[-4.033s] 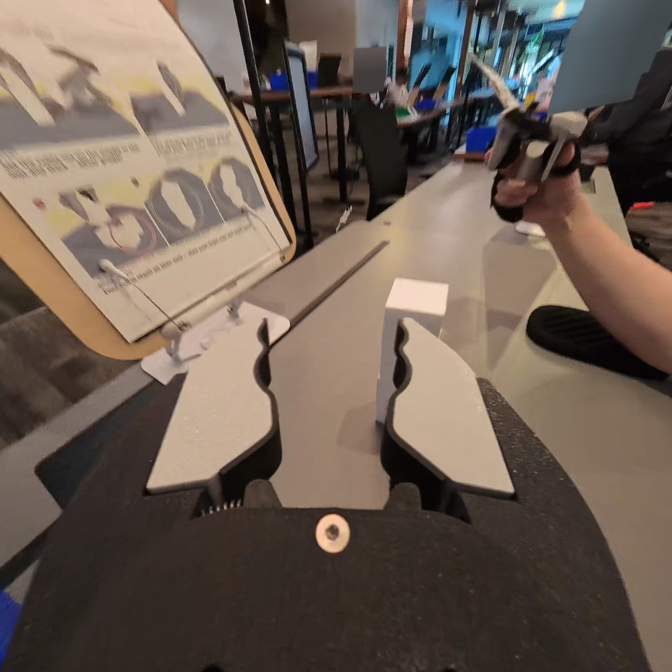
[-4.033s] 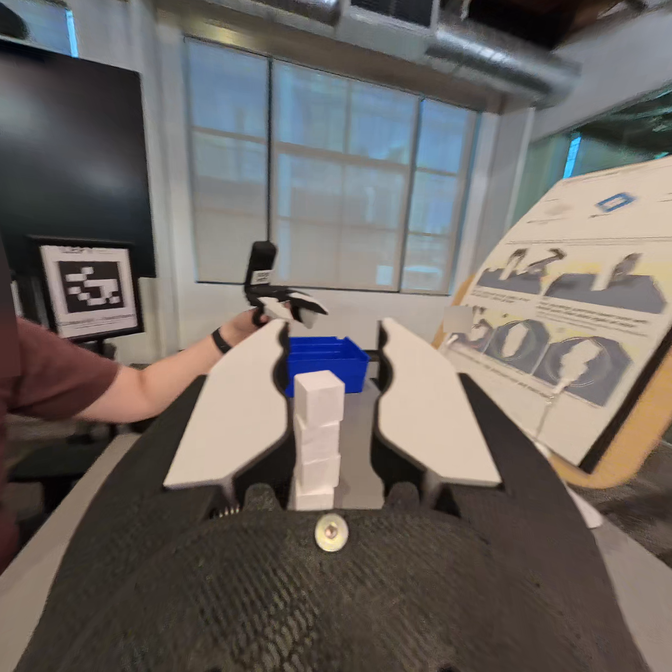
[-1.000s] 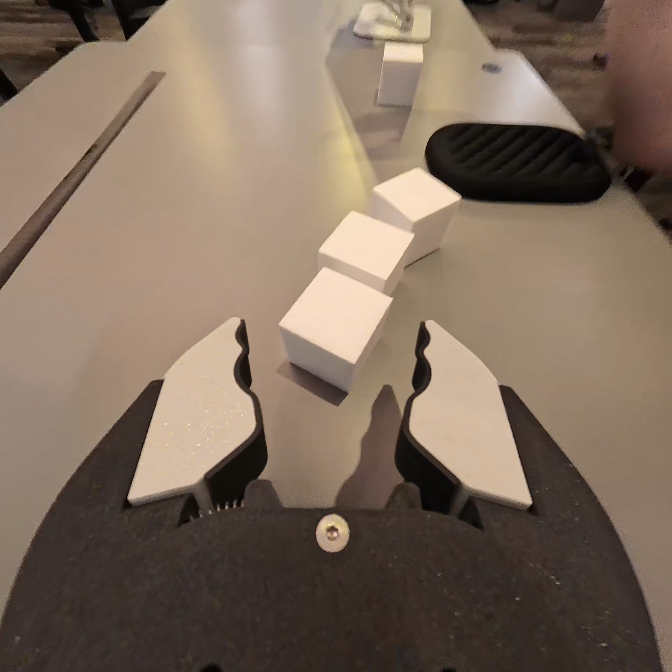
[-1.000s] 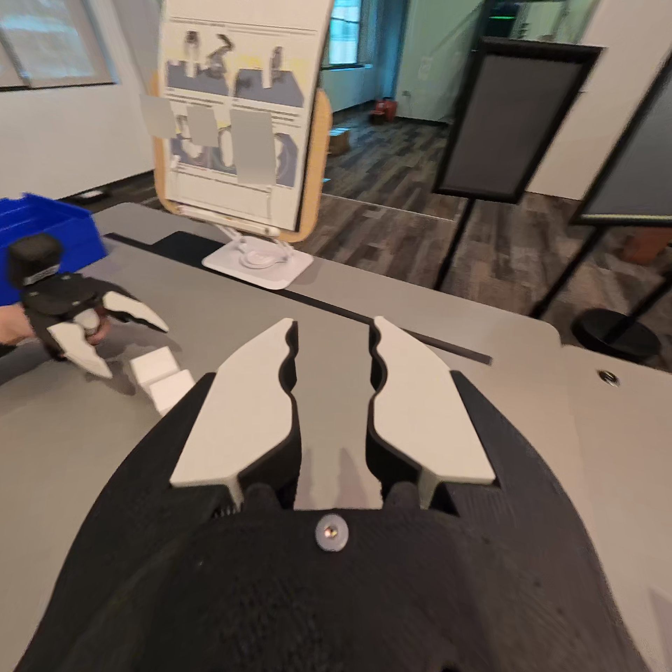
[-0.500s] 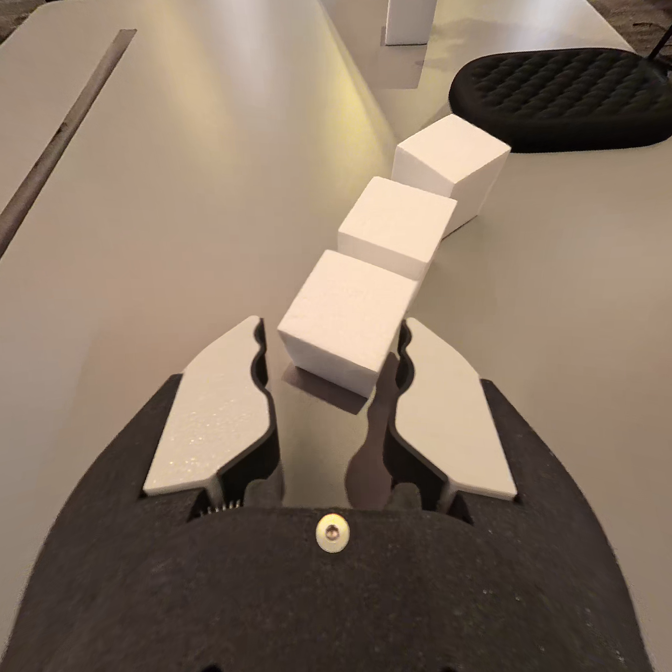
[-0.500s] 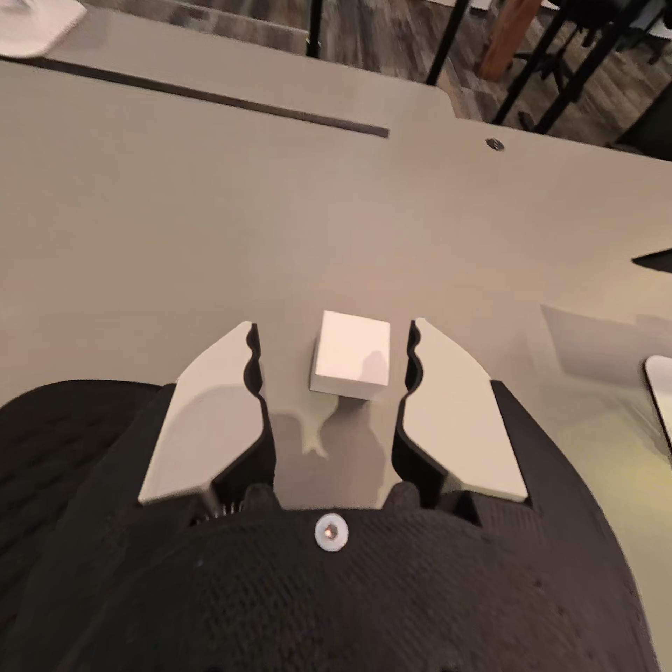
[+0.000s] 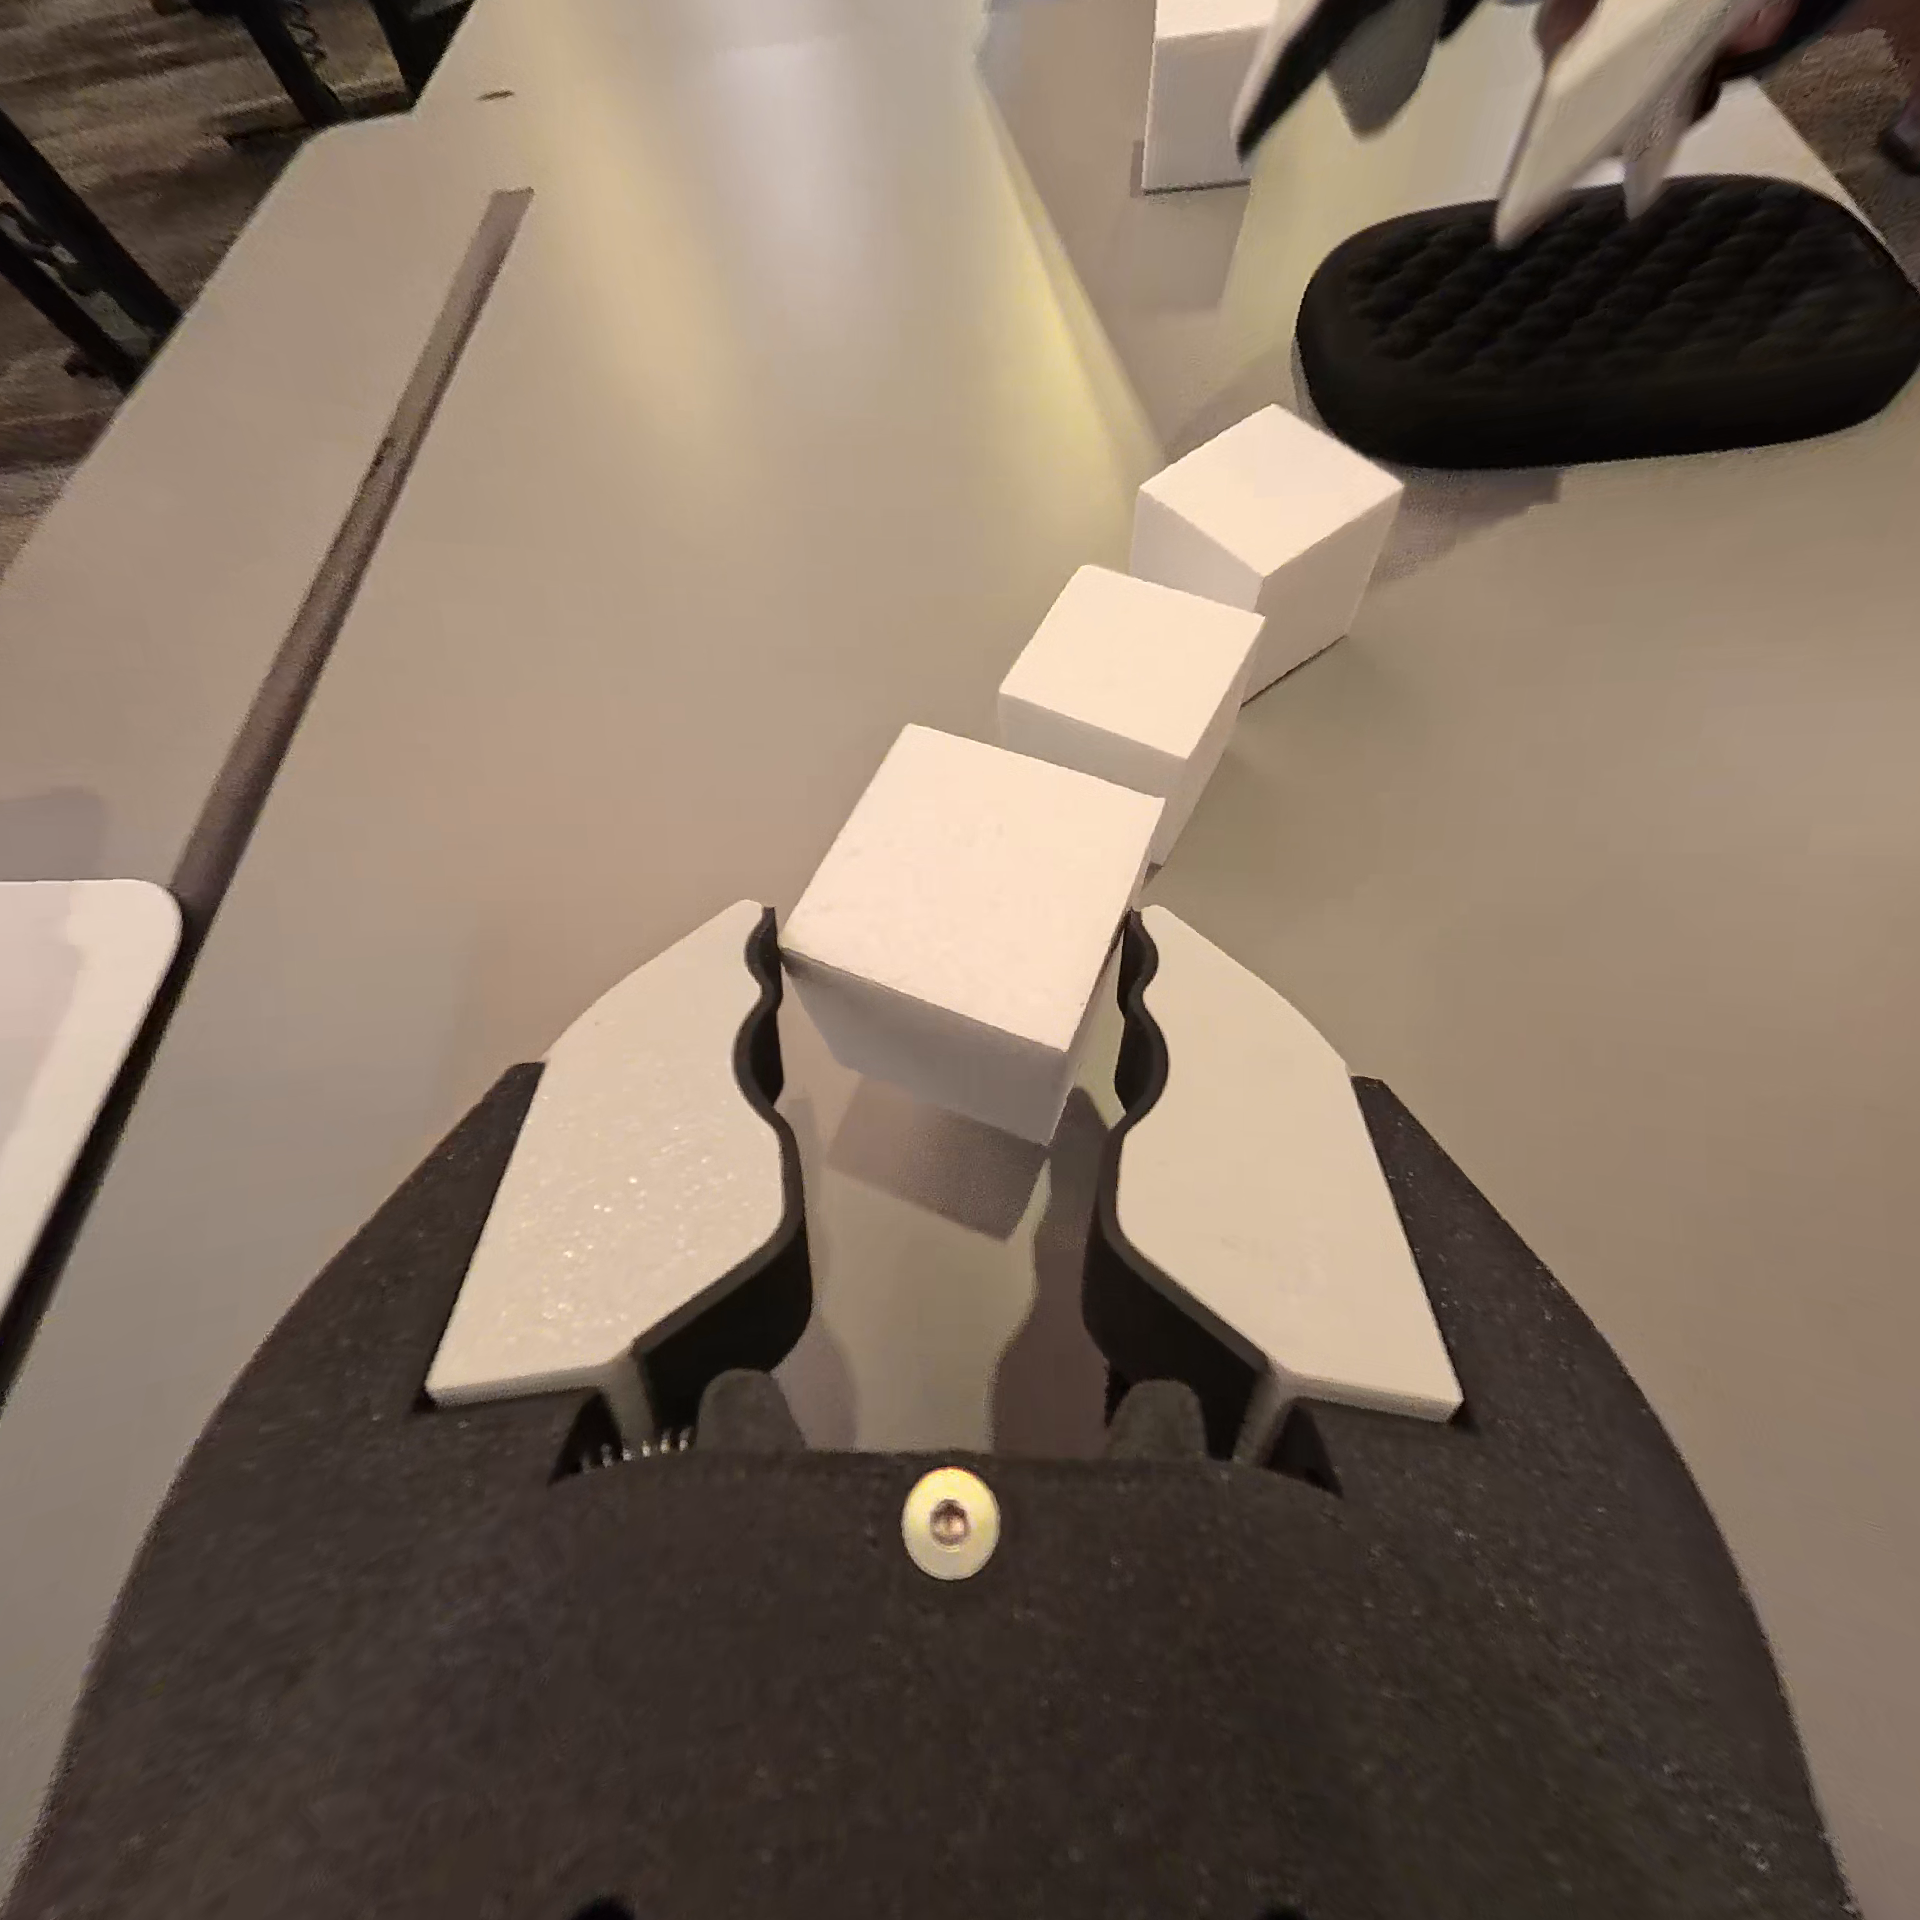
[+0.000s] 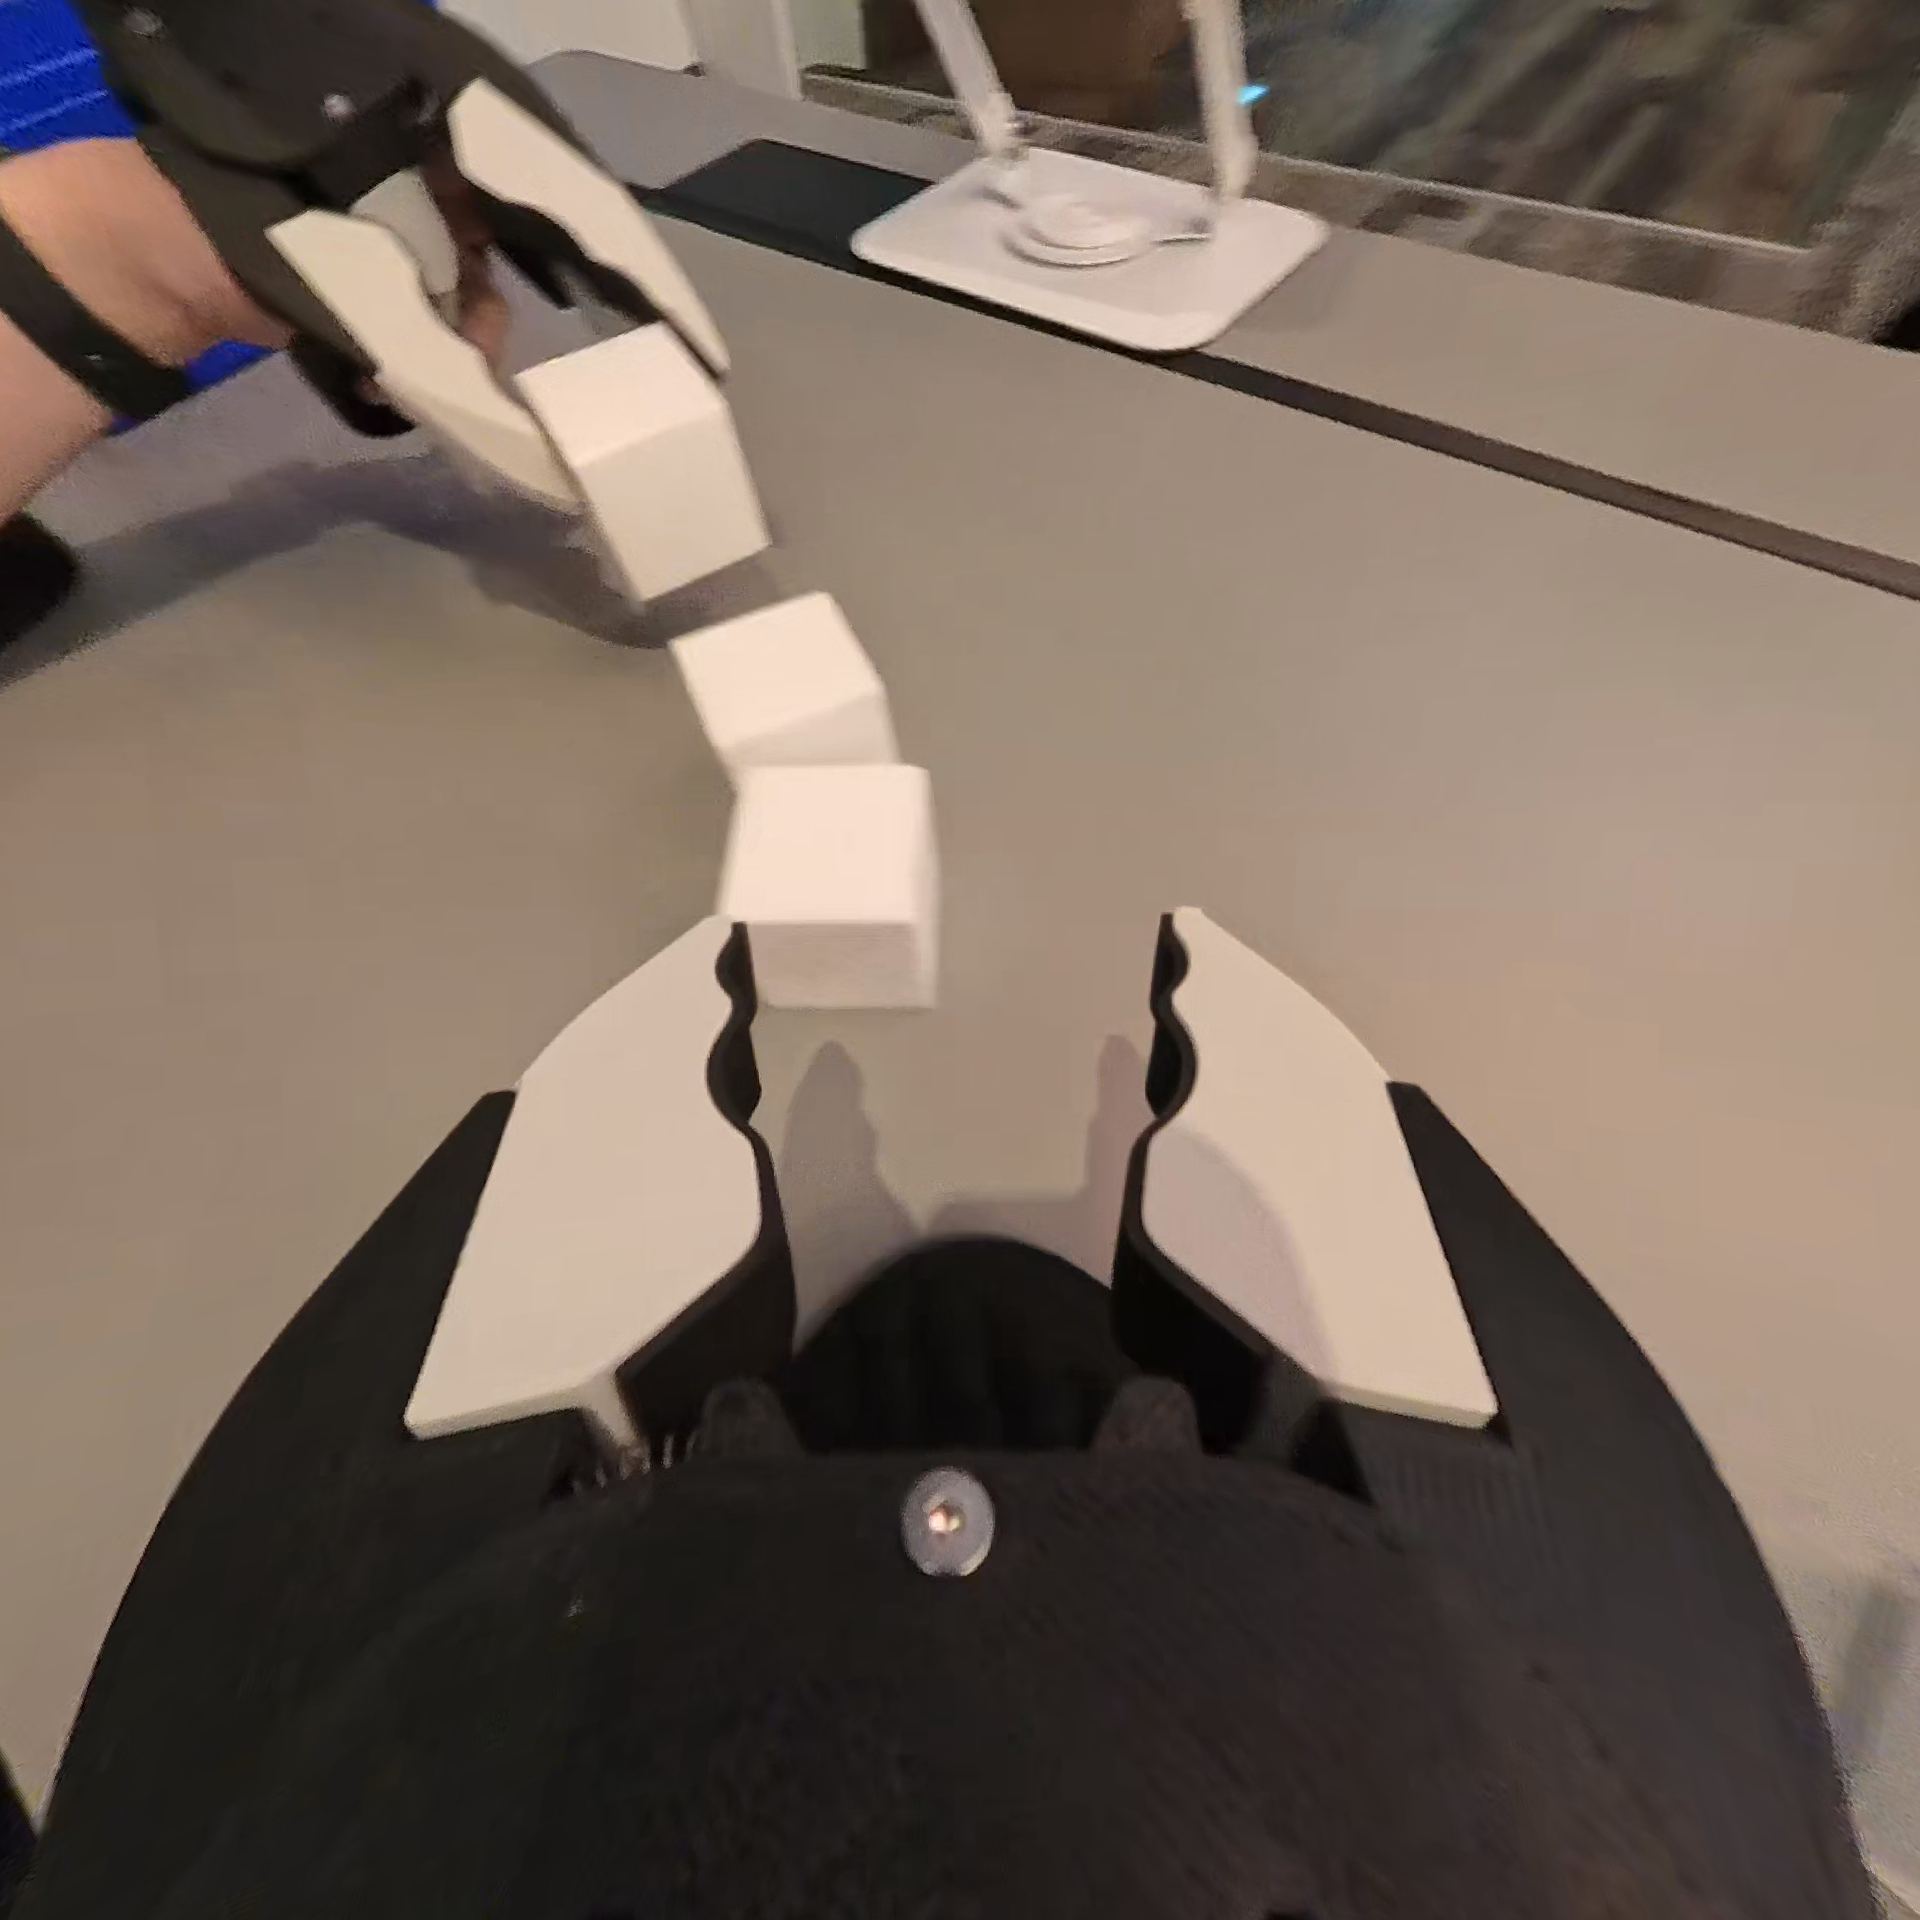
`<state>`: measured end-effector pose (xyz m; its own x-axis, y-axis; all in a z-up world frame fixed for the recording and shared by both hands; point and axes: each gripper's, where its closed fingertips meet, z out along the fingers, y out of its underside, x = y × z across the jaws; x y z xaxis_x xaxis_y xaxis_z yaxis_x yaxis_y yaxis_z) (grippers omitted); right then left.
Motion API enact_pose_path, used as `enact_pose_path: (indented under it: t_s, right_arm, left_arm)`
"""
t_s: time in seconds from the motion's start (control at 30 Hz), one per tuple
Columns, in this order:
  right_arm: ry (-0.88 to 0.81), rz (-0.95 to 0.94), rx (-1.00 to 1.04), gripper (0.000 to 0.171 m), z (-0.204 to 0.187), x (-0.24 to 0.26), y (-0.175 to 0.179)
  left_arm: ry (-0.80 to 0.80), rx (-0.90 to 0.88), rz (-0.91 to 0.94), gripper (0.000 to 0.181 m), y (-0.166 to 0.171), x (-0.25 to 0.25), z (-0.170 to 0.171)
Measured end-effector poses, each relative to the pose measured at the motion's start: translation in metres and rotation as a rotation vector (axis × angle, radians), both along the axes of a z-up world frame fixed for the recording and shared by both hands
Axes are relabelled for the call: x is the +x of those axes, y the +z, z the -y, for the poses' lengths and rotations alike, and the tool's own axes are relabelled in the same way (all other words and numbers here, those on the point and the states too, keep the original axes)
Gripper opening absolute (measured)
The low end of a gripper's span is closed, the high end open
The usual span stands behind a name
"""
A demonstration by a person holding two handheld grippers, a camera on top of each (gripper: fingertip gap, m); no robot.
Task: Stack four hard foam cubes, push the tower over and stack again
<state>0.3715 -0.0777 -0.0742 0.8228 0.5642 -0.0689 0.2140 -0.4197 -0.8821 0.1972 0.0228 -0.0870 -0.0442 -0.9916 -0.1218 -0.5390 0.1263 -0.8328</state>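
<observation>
1. Grey tabletop (image 7: 727,416) runs away from me, with a dark groove along its left side and a black padded mat (image 7: 1621,322) at far right.
2. My left gripper (image 7: 948,935) pinches the nearest foam cube (image 7: 966,914); a shadow shows beneath it, so I judge it lifted clear of the table.
3. Two more foam cubes lie in a crooked row beyond it: the middle cube (image 7: 1127,686) and the far cube (image 7: 1262,540), close together, possibly touching.
4. My right gripper (image 8: 951,935) has its jaws spread wide and grips nothing; the nearest cube in its view (image 8: 831,883) sits just past my left fingertip (image 8: 717,935).
5. A fourth cube (image 7: 1195,94) stands apart at the far end, near the mat.
6. Progress, as I judge it: all blocks are scattered singly, none stacked, so the restack is only beginning with this first pickup.
7. Hard to make out: the fourth cube is cut off by the frame edge and partly covered by my blurred right gripper; a white stand base (image 8: 1091,239) is cropped above.
</observation>
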Motion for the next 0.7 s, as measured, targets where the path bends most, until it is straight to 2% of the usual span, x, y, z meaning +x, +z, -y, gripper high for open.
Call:
enact_pose_path:
  t_s: [0.07, 0.2, 0.47, 0.53, 0.7]
  right_arm:
    - [0.018, 0.035, -0.033, 0.075, -0.003, -0.027, -0.011]
    - [-0.033, 0.173, -0.047, 0.075, -0.016, -0.038, -0.028]
    - [-0.003, 0.099, -0.142, 0.066, -0.019, -0.047, -0.051]
    - [0.007, 0.110, -0.144, 0.057, -0.019, -0.048, -0.054]
    - [-0.020, 0.054, -0.126, 0.056, -0.011, -0.028, -0.036]
  left_arm:
    - [0.011, 0.024, 0.000, 0.063, 0.010, -0.007, -0.001]
    - [0.018, 0.034, 0.030, 0.063, 0.030, -0.013, 0.001]
    - [-0.023, 0.022, 0.139, 0.063, 0.059, 0.009, 0.016]
    - [-0.034, 0.010, 0.157, 0.063, 0.061, 0.020, 0.020]
    - [-0.073, -0.045, 0.147, 0.062, 0.049, 0.053, 0.033]
